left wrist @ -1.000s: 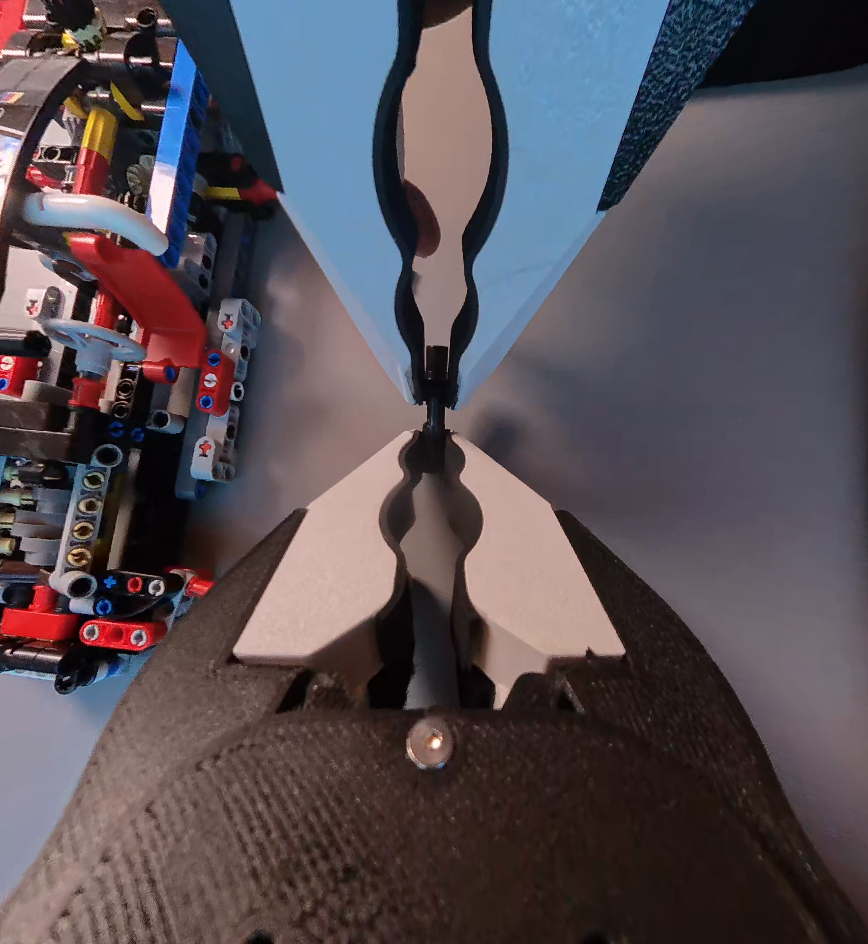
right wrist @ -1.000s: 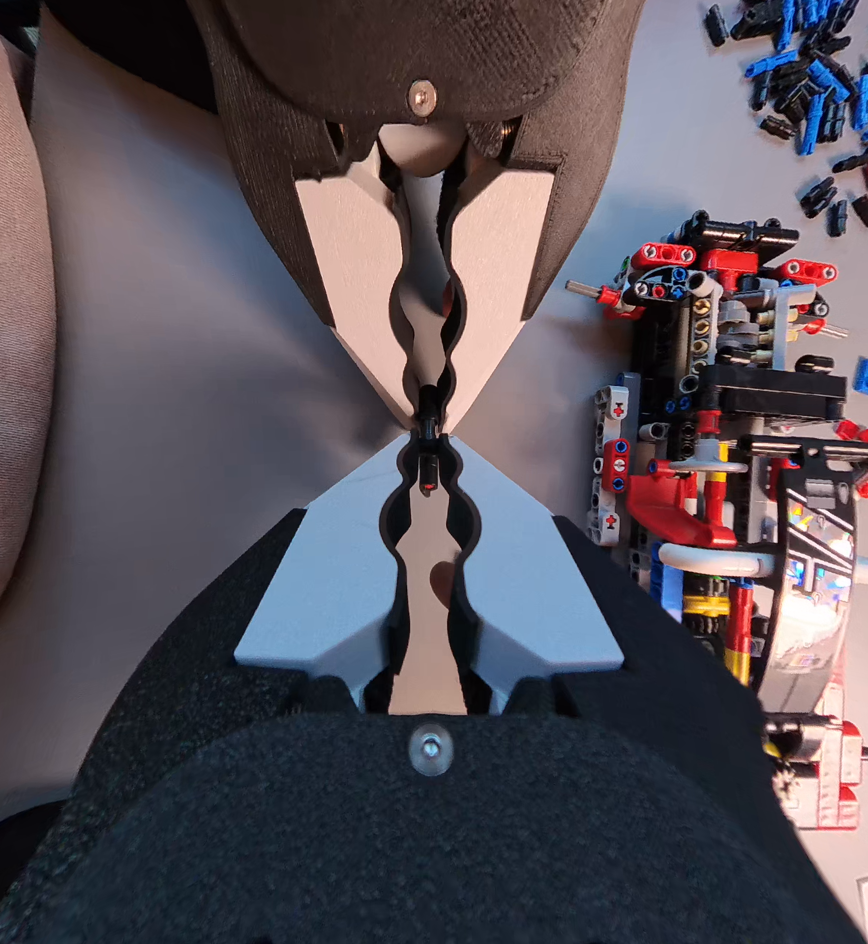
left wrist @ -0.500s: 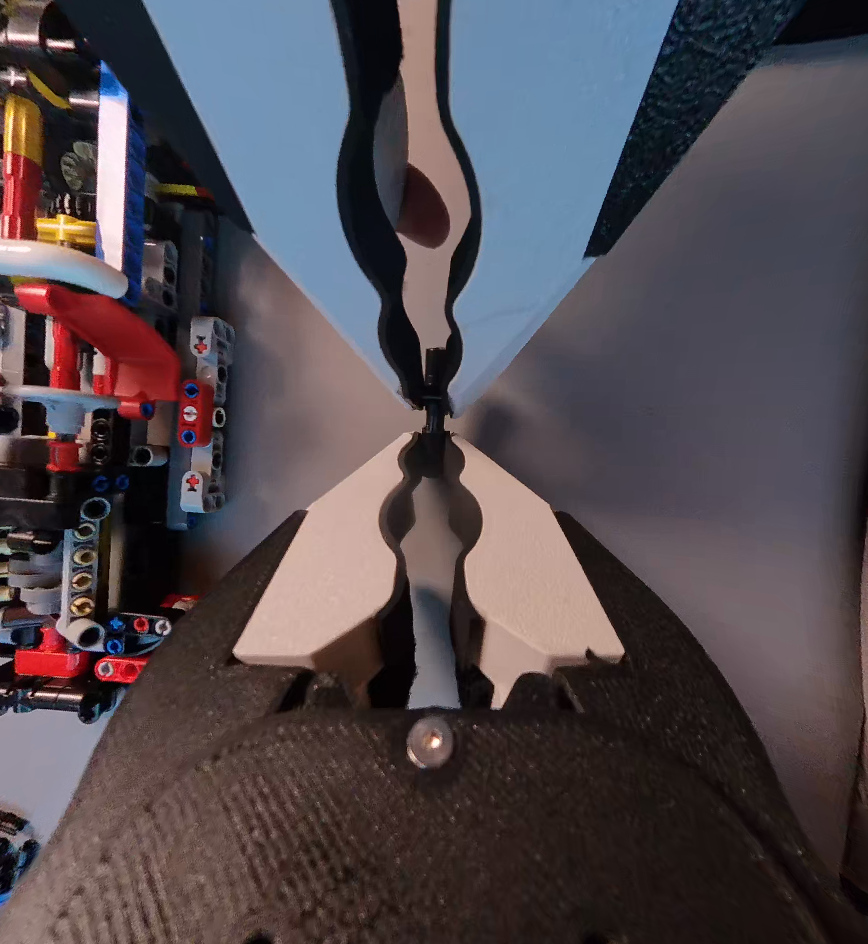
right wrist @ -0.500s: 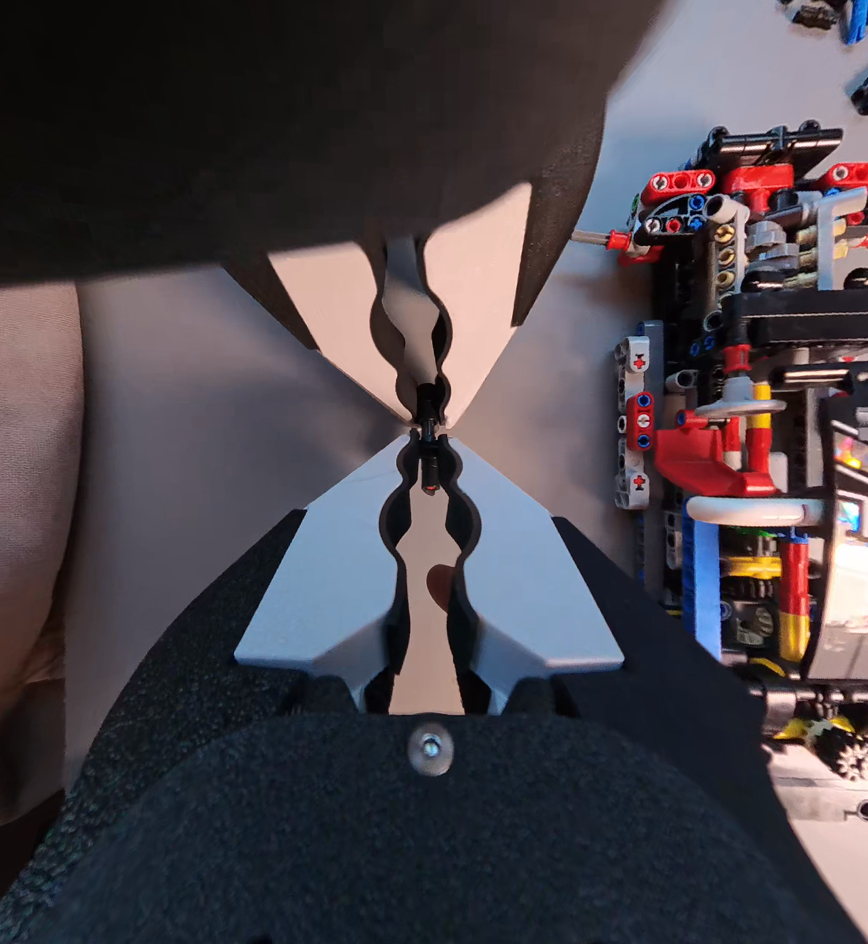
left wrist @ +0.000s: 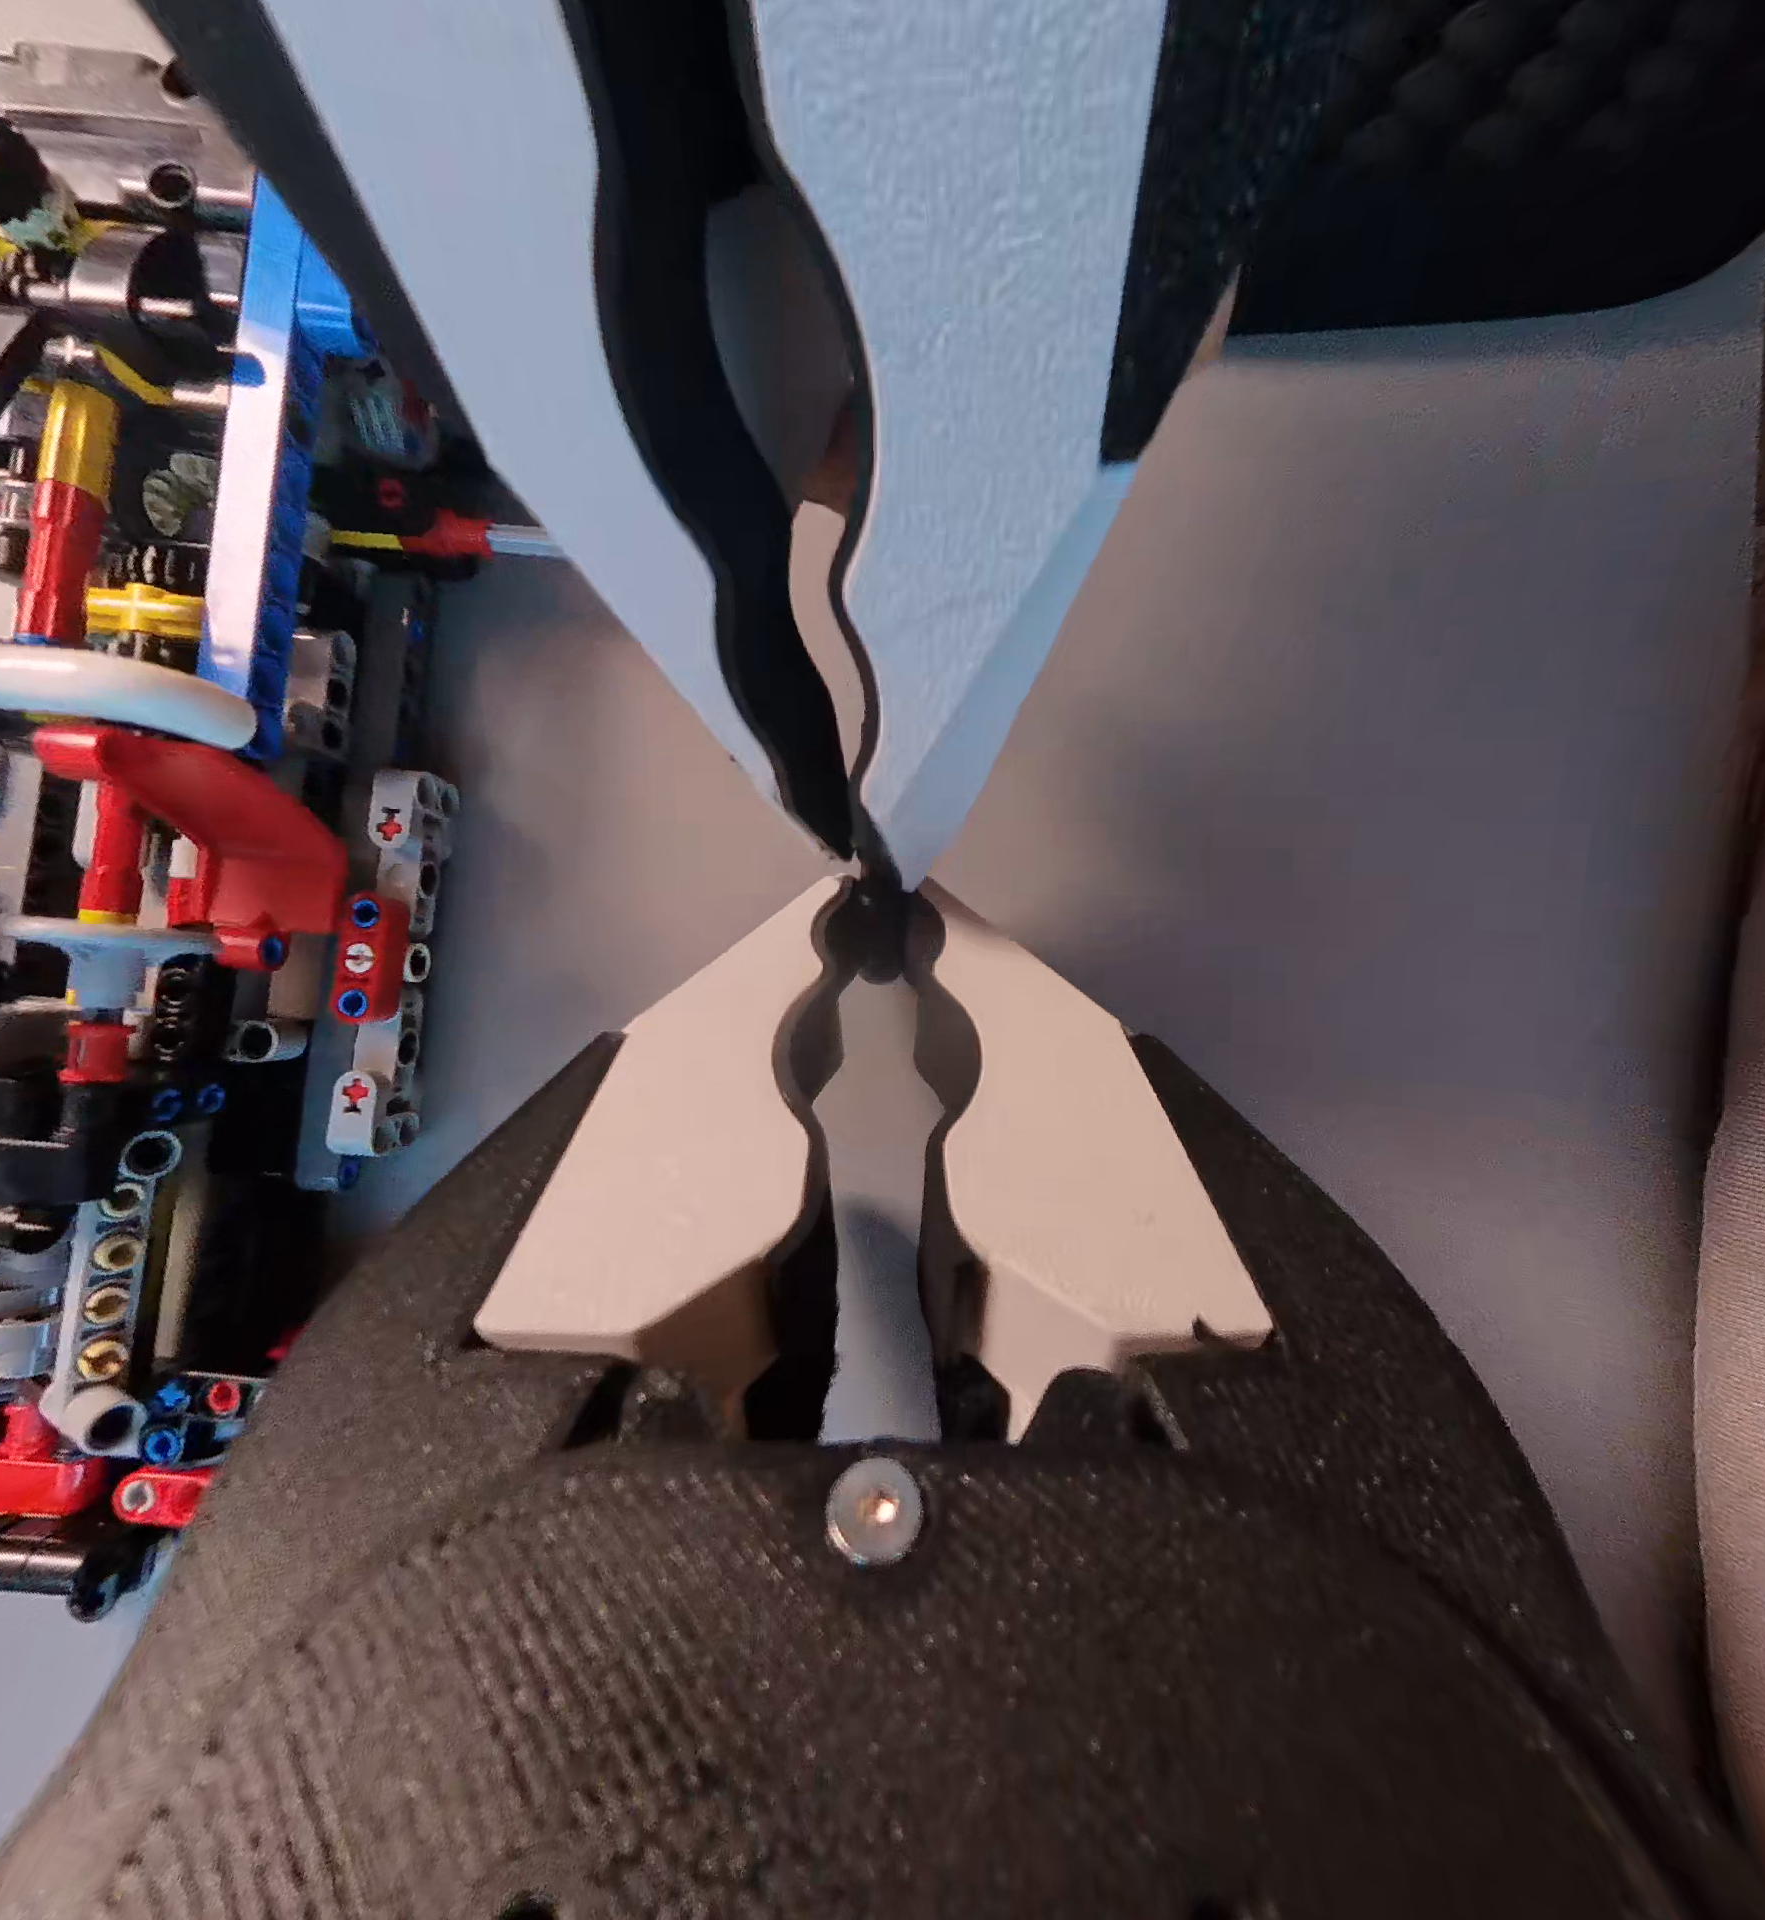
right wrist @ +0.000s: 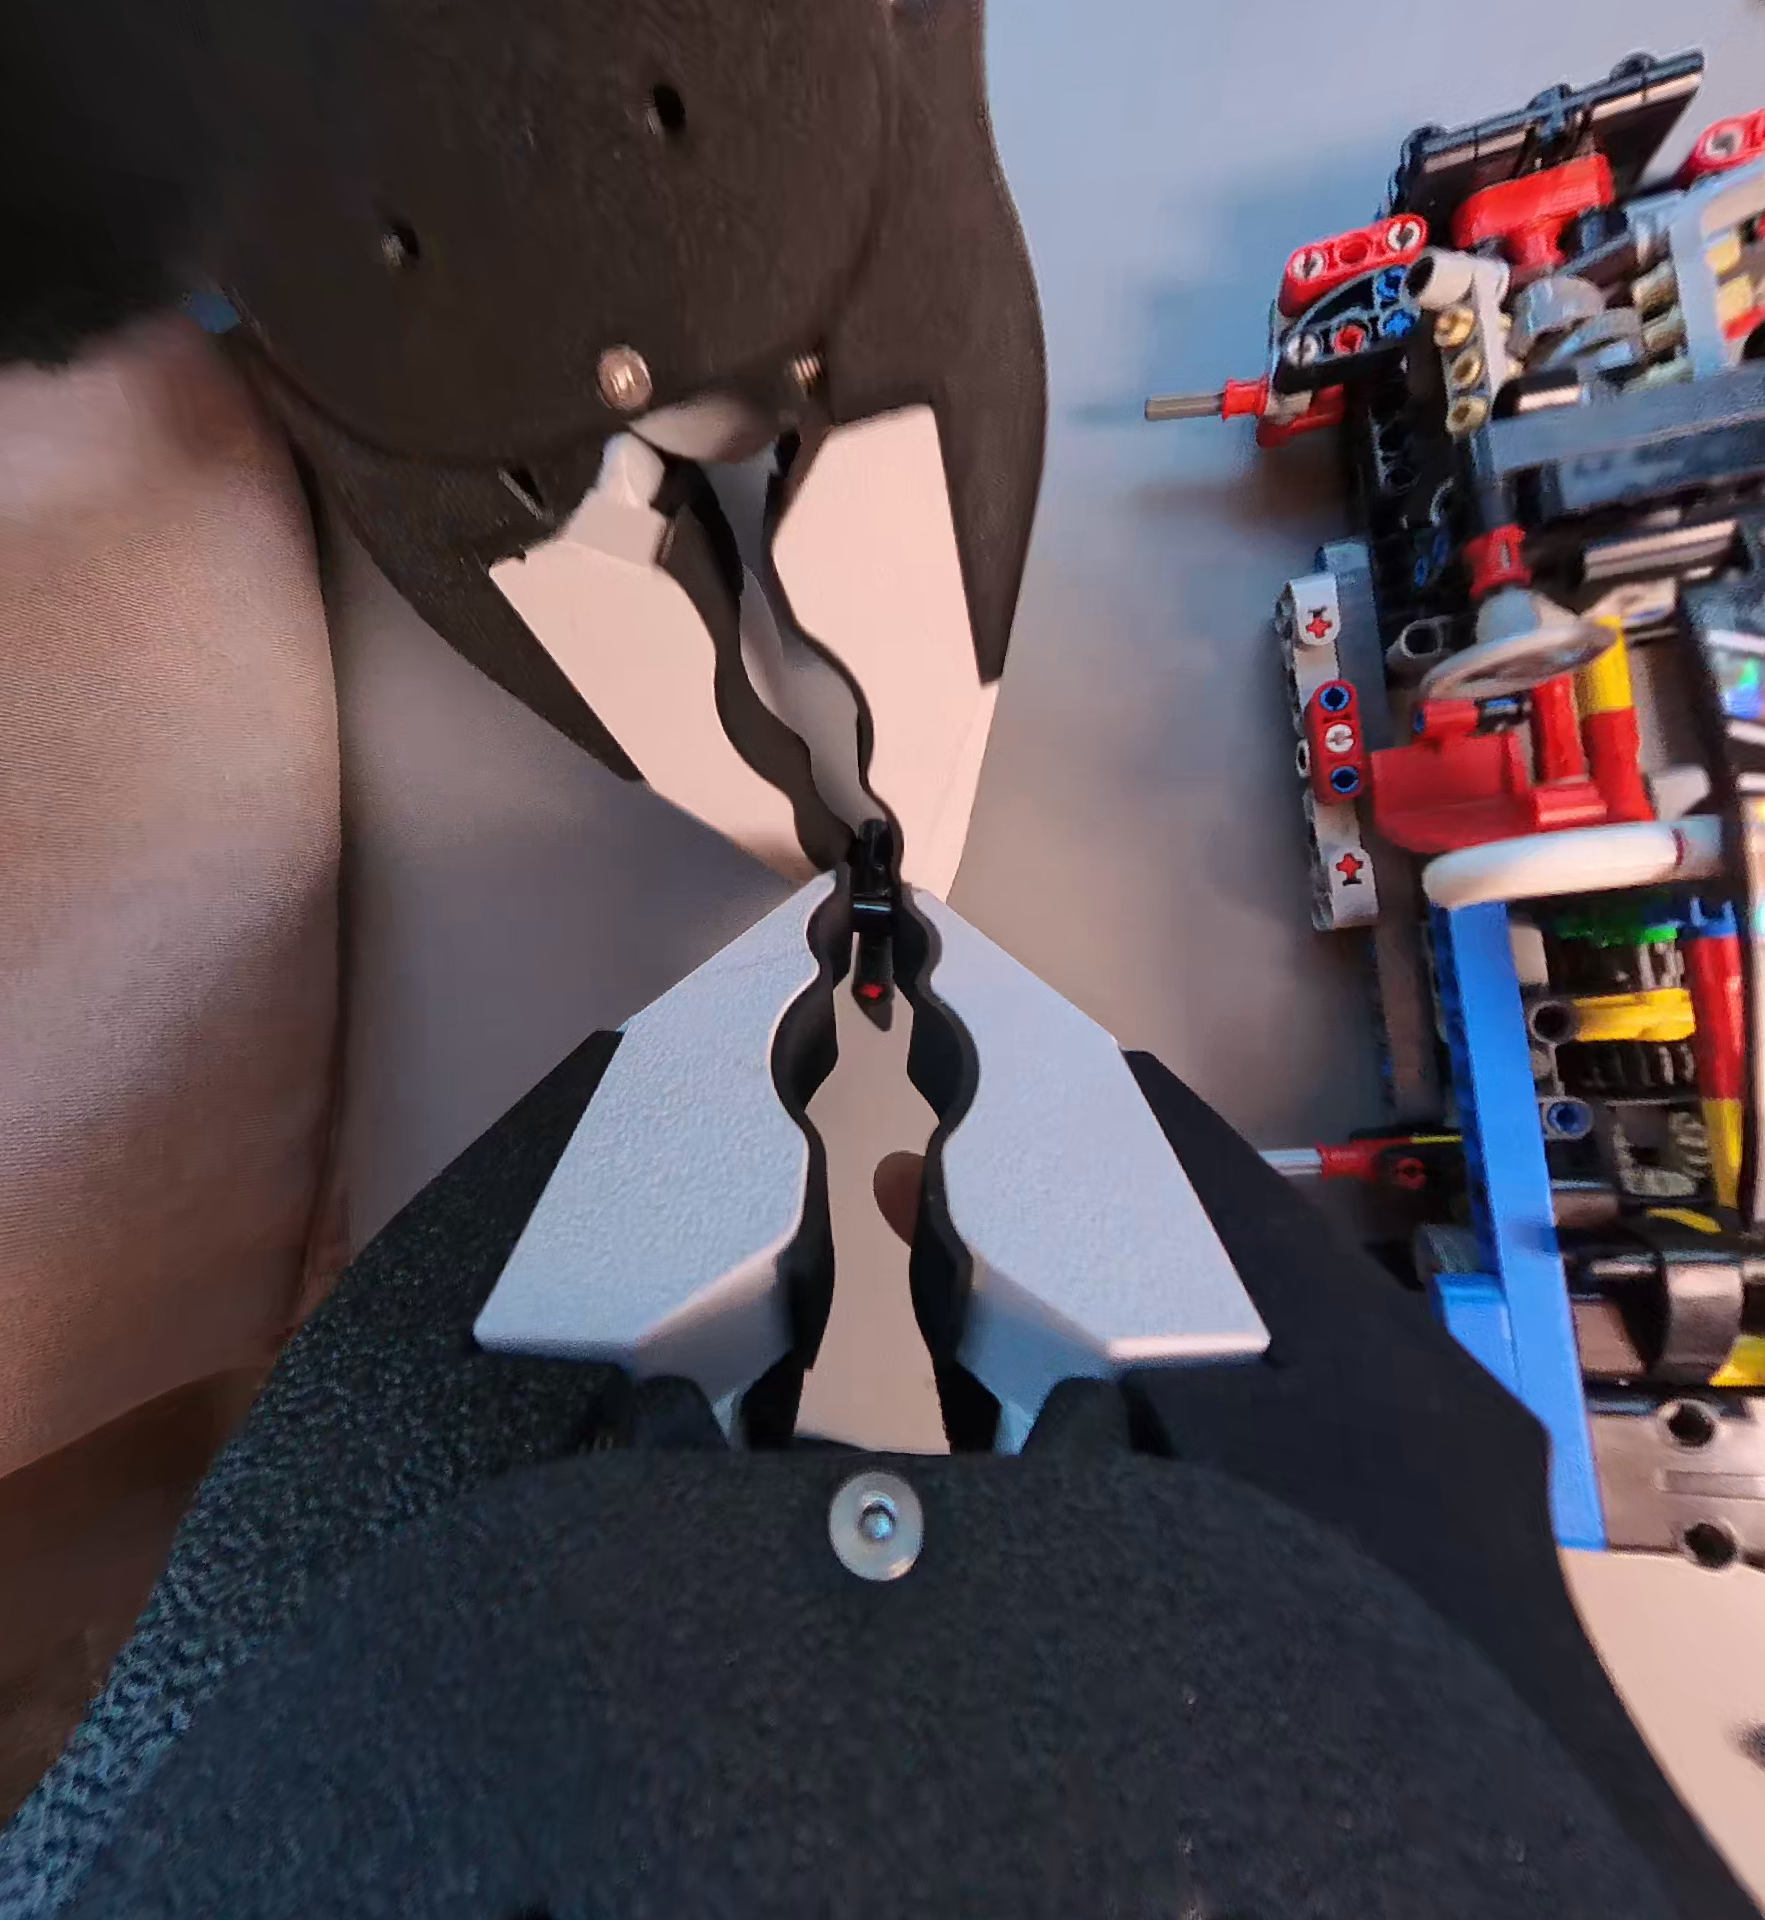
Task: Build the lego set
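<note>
The left hand-held gripper (left wrist: 873,914) and the right hand-held gripper (right wrist: 873,914) meet tip to tip above the desk (left wrist: 1377,727). Both are closed, pinching one small black pin (right wrist: 873,883) between them. The half-built lego car (right wrist: 1584,779) sits just beside them.

Left gripper (left wrist: 873,914), right gripper (right wrist: 873,914): textured black housing, pale grey wedge jaws, wavy black-lined inner edges, silver centre screw.
</note>
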Tool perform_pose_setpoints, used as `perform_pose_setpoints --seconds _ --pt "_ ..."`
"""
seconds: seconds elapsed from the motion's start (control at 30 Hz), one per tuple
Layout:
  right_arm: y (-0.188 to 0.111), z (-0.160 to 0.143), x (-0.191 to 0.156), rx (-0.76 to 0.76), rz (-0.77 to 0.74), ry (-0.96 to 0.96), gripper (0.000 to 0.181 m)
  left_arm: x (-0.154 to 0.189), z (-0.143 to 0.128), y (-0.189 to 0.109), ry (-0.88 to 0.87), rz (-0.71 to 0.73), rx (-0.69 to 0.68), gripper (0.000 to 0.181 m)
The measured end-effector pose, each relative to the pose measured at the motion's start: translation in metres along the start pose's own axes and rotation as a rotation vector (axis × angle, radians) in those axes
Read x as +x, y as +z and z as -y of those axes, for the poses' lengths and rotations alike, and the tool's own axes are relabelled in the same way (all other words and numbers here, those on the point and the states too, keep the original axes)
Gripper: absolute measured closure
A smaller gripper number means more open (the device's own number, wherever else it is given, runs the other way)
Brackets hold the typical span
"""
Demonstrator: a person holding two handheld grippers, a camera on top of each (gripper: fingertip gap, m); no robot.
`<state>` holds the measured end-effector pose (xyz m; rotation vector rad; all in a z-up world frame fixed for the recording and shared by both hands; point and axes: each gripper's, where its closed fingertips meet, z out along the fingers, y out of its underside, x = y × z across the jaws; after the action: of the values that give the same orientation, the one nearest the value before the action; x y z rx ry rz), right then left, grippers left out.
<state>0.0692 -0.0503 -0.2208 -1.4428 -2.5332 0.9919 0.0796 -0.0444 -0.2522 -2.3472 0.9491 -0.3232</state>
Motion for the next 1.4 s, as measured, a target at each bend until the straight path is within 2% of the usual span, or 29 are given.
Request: perform_pose_setpoints --seconds 0.03,0.23,0.4,0.47,0.53,0.77,1.07,1.3,1.4 --pt "0.000 -0.002 0.000 0.021 0.008 0.016 0.177 0.000 -0.001 0.000 -0.009 -0.003 0.017 0.176" --pt "0.008 -0.012 0.003 0.115 0.014 0.027 0.176 0.011 -0.004 0.003 -0.035 -0.057 0.068 0.176" --pt "-0.008 -0.001 -0.004 0.262 0.026 0.021 0.176 0.009 -0.007 0.000 -0.029 -0.035 0.074 0.176" --pt "-0.009 0.000 -0.009 0.259 -0.005 -0.023 0.176 0.009 -0.007 0.000 -0.027 -0.037 0.075 0.176" --pt "-0.001 -0.011 -0.003 0.196 -0.056 -0.046 0.176 0.010 -0.004 0.000 -0.032 -0.046 0.092 0.176" --pt "0.010 -0.019 -0.004 0.200 -0.054 -0.053 0.176 0.014 -0.001 -0.004 -0.075 -0.090 0.173 0.176" --pt "-0.014 0.000 -0.015 0.442 0.025 -0.064 0.176 0.014 0.015 -0.024 -0.048 -0.120 0.367 0.176" --pt "-0.032 0.014 -0.023 0.604 0.075 -0.028 0.177 0.021 0.030 -0.042 -0.128 -0.262 0.522 0.176" --pt "-0.033 0.014 -0.026 0.620 0.094 -0.022 0.177 0.023 0.031 -0.043 -0.148 -0.295 0.523 0.176"
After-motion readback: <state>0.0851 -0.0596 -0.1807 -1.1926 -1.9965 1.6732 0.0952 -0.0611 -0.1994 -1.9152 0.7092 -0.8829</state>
